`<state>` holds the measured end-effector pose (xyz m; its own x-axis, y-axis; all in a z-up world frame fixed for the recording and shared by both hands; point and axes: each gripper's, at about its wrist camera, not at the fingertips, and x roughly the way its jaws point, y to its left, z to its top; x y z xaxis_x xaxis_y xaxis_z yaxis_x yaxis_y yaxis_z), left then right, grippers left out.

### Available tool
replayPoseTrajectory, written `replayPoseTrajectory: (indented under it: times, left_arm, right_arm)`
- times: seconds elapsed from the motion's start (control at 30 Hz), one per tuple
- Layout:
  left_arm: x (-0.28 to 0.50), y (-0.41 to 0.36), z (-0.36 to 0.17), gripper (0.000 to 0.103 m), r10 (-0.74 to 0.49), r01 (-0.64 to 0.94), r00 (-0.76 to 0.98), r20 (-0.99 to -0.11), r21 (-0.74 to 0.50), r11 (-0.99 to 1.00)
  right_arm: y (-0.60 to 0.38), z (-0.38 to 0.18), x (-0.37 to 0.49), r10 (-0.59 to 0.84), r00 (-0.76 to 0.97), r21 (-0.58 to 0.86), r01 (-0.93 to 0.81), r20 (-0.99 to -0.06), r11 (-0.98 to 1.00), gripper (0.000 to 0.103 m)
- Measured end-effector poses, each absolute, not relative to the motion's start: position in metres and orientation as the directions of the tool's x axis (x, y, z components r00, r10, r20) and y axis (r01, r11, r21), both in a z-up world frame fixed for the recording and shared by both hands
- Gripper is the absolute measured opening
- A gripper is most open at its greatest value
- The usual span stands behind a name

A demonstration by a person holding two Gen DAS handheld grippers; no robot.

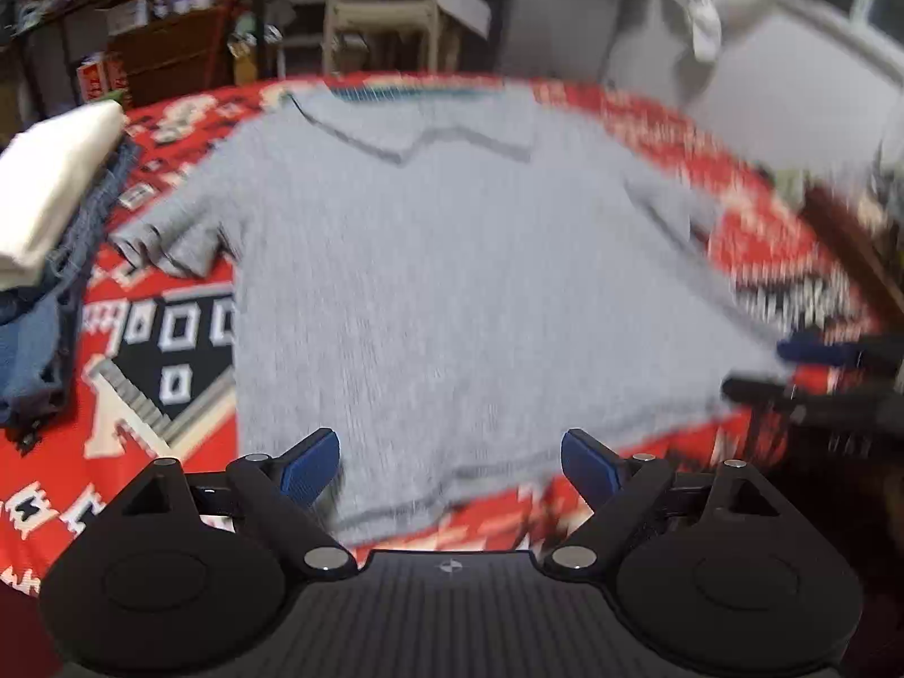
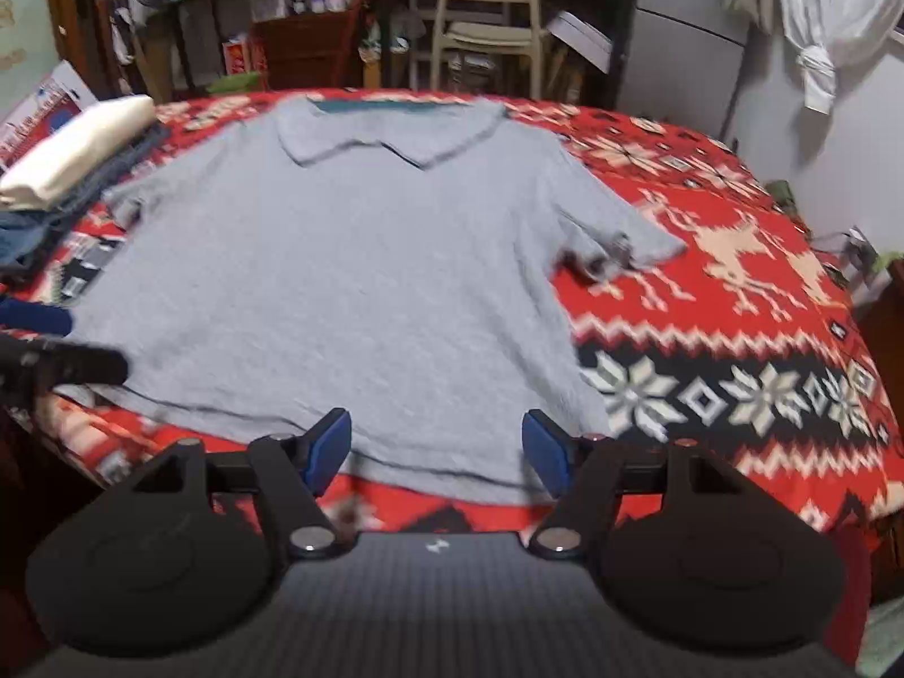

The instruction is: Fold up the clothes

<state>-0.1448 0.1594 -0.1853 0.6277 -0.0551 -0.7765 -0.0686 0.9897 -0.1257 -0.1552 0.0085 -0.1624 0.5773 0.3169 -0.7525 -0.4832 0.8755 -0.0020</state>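
A grey short-sleeved polo shirt lies spread flat on the red patterned cloth, collar at the far side, hem towards me. My left gripper is open just above the hem, with nothing between its blue pads. My right gripper is also open over the hem near the shirt's right corner, holding nothing. Each gripper shows in the other's view: the right gripper at the right edge, the left gripper at the left edge. The left wrist view is blurred.
A stack of folded clothes, cream on top of denim, sits at the table's left side. The red blanket with deer and snowflake patterns covers the table. A chair and cluttered shelves stand beyond the far edge.
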Motion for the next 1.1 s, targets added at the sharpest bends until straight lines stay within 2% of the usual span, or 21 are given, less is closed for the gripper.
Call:
replayPoseTrajectory:
  times: [0.1, 0.27, 0.4, 0.47, 0.63, 0.73, 0.8, 0.93, 1.1]
  left_arm:
    - [-0.133, 0.161, -0.183, 0.086, -0.025, -0.087, 0.648, -0.761, -0.107, 0.990]
    - [-0.118, 0.162, -0.203, 0.083, 0.014, -0.100, 0.613, -0.790, -0.060, 0.993]
    - [-0.126, 0.156, -0.212, 0.087, 0.033, -0.078, 0.610, -0.792, -0.019, 0.997]
    - [-0.130, 0.153, -0.214, 0.092, 0.042, -0.072, 0.608, -0.793, -0.002, 0.997]
    - [-0.135, 0.147, -0.217, 0.099, 0.046, -0.055, 0.595, -0.803, 0.017, 0.998]
    - [-0.135, 0.145, -0.216, 0.099, 0.052, -0.052, 0.589, -0.807, 0.025, 0.998]
    - [-0.135, 0.149, -0.214, 0.098, 0.031, -0.057, 0.581, -0.813, -0.003, 0.998]
    - [-0.138, 0.160, -0.206, 0.098, -0.032, -0.094, 0.581, -0.813, -0.106, 0.990]
    - [-0.127, 0.158, -0.202, 0.098, 0.030, -0.143, 0.597, -0.802, -0.069, 0.987]
  right_arm:
    - [0.024, -0.165, -0.152, 0.323, 0.581, -0.021, -0.507, -0.747, 0.862, 0.071]
    - [0.035, -0.179, -0.142, 0.348, 0.548, 0.025, -0.511, -0.760, 0.859, 0.071]
    - [0.038, -0.188, -0.148, 0.340, 0.546, -0.003, -0.531, -0.766, 0.848, 0.075]
    - [0.038, -0.190, -0.152, 0.334, 0.548, -0.018, -0.539, -0.767, 0.842, 0.080]
    - [0.035, -0.191, -0.159, 0.318, 0.553, -0.034, -0.533, -0.770, 0.846, 0.081]
    - [0.031, -0.187, -0.160, 0.321, 0.547, -0.020, -0.526, -0.773, 0.850, 0.082]
    - [0.026, -0.181, -0.160, 0.330, 0.554, -0.004, -0.516, -0.764, 0.857, 0.084]
    - [0.018, -0.163, -0.159, 0.329, 0.623, -0.037, -0.499, -0.710, 0.866, 0.102]
    - [0.016, -0.163, -0.143, 0.296, 0.653, -0.081, -0.482, -0.698, 0.872, 0.102]
